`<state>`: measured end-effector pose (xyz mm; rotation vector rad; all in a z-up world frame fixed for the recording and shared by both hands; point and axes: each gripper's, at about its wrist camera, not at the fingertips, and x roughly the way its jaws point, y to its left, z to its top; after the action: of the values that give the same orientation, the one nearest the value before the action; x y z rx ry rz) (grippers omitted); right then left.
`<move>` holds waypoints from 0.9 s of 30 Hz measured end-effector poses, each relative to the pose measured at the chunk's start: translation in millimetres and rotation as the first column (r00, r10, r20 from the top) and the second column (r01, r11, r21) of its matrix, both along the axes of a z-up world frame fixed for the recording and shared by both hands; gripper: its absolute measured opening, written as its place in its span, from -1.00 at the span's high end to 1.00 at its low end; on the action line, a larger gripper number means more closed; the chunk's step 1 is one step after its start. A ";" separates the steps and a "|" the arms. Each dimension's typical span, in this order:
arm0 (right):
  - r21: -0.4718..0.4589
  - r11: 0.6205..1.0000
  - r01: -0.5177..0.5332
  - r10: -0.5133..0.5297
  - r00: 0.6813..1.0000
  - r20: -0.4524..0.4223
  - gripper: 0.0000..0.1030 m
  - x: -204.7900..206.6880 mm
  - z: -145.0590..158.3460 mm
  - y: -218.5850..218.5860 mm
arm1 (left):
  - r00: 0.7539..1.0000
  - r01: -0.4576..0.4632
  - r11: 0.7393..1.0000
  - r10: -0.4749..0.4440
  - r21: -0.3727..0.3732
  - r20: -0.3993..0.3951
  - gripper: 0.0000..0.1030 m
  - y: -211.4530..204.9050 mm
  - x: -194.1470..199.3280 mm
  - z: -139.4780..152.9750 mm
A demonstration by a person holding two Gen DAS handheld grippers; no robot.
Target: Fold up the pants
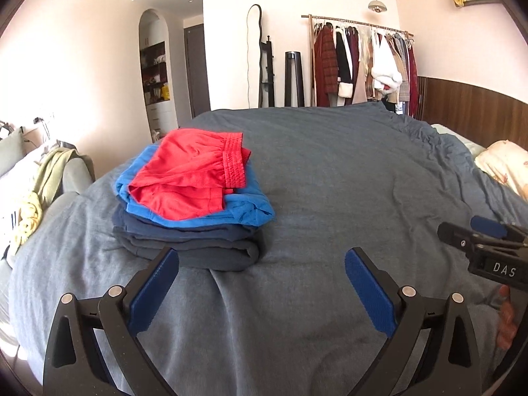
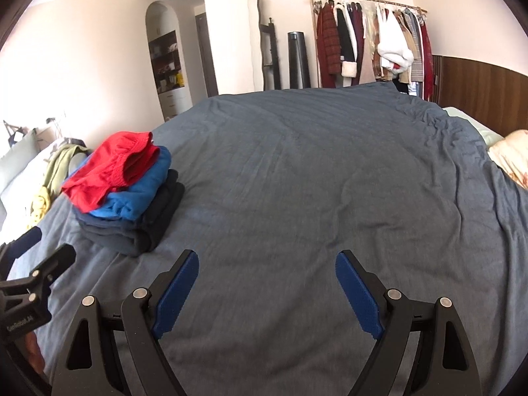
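- Left wrist view: your left gripper (image 1: 262, 260) hangs over the grey-blue bedspread (image 1: 330, 171) with its jaws wide apart and nothing between the blue pads; the near edge of the stack sits just beyond the left pad.
- The pants are all in one pile on the left part of the bed: the folded red shorts with the gathered waistband (image 1: 188, 178) on top, bright blue folded pants (image 1: 244, 213) under them, and dark navy folded pants (image 1: 198, 247) at the bottom.
- From the right wrist view, your right gripper (image 2: 267, 264) is also spread open and empty, over bare bedspread, well apart from the pile.
- No unfolded garment shows on the bed, so I judge the folding is largely done; what remains looks like tidying the stack or fetching another piece.
- If you tidy, note the red shorts lie skewed, one corner overhanging the blue layer towards the near left. Nip only the top layer at its edge, lift little and square it to the layers below.
- Keep the lower finger flat and shallow, or you may catch the blue fabric and drag the pile.
- The olive and yellow clothes on the pale sofa (image 1: 43, 184) by the bed could be next, though I cannot tell whether they are pants.
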<state>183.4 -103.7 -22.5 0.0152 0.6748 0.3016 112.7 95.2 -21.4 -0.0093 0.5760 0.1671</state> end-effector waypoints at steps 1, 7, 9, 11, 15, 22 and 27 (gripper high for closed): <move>0.004 1.000 0.007 -0.007 1.000 -0.007 -0.67 -4.1 0.6 -1.9 | 1.000 0.011 1.000 -0.011 -0.015 0.002 -0.99 -1.3 -5.6 3.5; 0.051 0.997 0.059 -0.058 0.998 -0.030 -0.67 -41.3 14.0 -17.7 | 0.998 0.057 0.998 -0.057 -0.012 0.017 -0.99 -12.8 -27.4 23.7; 0.053 0.995 0.082 -0.081 0.996 -0.021 -0.67 -53.9 19.1 -23.0 | 0.998 0.066 0.998 -0.065 -0.012 0.025 -0.99 -17.6 -34.4 27.3; 0.057 0.993 0.099 -0.099 0.995 -0.014 -0.67 -64.3 24.0 -28.8 | 0.997 0.068 0.997 -0.067 -0.021 0.036 -0.99 -23.1 -43.9 29.9; 0.035 0.991 0.126 -0.127 0.992 0.020 -0.67 -84.2 33.2 -36.7 | 0.995 0.085 0.996 -0.084 -0.016 0.056 -0.99 -32.1 -61.3 32.7; 0.030 0.989 0.146 -0.148 0.987 0.055 -0.67 -115.9 42.8 -48.4 | 0.994 0.083 0.996 -0.081 -0.023 0.068 -1.00 -40.0 -82.5 38.8; 0.022 0.990 0.137 -0.139 0.987 0.086 -0.67 -133.0 48.9 -50.6 | 0.994 0.085 0.996 -0.083 -0.030 0.074 -1.00 -45.8 -94.9 44.5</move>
<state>50.4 -154.3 26.4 0.0634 0.5816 0.1731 17.8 49.4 23.1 -0.0235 0.5056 0.0748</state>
